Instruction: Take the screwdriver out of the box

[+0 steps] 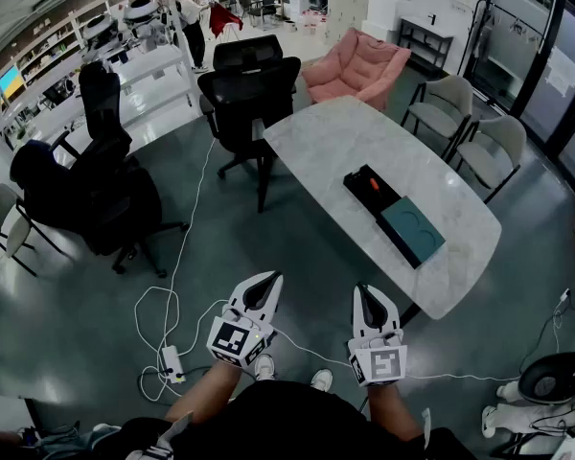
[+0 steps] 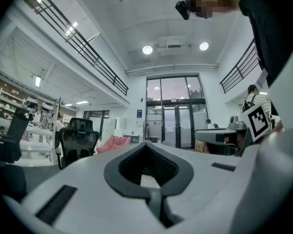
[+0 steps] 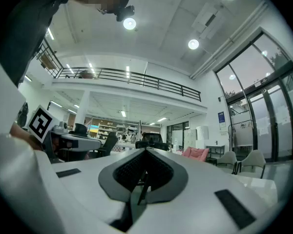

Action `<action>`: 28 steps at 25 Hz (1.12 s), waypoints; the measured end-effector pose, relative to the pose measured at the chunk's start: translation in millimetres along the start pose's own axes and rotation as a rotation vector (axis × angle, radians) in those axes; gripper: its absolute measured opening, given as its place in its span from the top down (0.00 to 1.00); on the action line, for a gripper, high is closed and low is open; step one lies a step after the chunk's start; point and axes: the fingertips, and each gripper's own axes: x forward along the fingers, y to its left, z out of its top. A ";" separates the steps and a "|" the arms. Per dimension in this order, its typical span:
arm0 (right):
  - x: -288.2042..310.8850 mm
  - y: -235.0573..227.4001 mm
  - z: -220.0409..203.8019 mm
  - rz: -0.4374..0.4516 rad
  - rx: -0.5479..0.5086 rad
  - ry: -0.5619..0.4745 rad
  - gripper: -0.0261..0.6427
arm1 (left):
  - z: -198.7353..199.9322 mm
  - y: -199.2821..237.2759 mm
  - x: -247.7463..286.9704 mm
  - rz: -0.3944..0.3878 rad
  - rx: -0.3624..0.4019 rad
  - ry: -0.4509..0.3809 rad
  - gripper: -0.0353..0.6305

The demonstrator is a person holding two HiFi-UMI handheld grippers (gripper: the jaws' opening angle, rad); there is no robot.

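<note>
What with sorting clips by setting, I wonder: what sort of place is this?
Likely an open-plan office or lab: a marble table, black office chairs and tall glass doors.

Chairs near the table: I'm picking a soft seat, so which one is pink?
The pink armchair at the table's far end; the office chairs are black and the side chairs grey.

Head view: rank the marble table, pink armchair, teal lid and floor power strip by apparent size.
1. marble table
2. pink armchair, though it is farther from the camera
3. teal lid
4. power strip
</note>
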 end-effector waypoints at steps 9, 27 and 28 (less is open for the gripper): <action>13.4 9.6 -4.8 -0.018 -0.010 -0.005 0.93 | 10.2 16.4 -1.2 -0.010 0.025 -0.025 0.94; 49.7 70.1 8.5 -0.002 0.045 -0.053 0.93 | -1.8 58.3 -36.9 -0.051 0.021 0.000 0.94; 53.7 77.0 8.7 0.000 0.053 -0.058 0.93 | -3.8 63.7 -41.7 -0.053 0.030 0.005 0.94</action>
